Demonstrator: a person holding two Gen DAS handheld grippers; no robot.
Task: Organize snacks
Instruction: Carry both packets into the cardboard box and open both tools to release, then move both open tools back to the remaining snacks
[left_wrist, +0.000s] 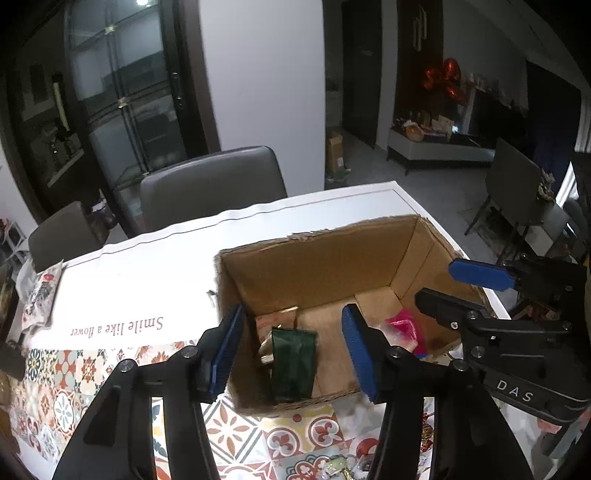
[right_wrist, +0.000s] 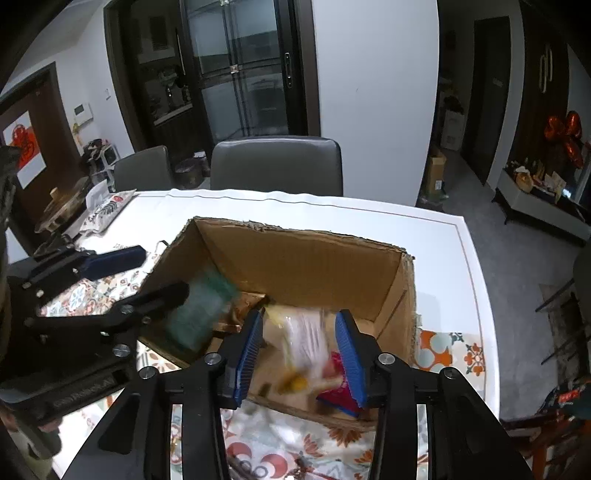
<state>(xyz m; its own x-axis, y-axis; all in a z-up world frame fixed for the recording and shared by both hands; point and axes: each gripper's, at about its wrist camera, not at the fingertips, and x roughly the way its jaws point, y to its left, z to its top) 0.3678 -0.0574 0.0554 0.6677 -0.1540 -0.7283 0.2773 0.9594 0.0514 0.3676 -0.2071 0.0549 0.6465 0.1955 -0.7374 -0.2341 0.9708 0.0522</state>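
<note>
Over the cardboard box (left_wrist: 317, 266) on the table (left_wrist: 147, 266), the left tool (left_wrist: 291, 354) stands parted and empty above the green packet (left_wrist: 293, 363) inside. The right tool (right_wrist: 299, 354), also parted, frames a blurred clear packet (right_wrist: 306, 343) seemingly dropping in. Best to keep both clear of the box walls when lifting out.

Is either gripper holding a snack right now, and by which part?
Neither. Left gripper and right gripper are open above the cardboard box; their packets lie loose inside.
</note>
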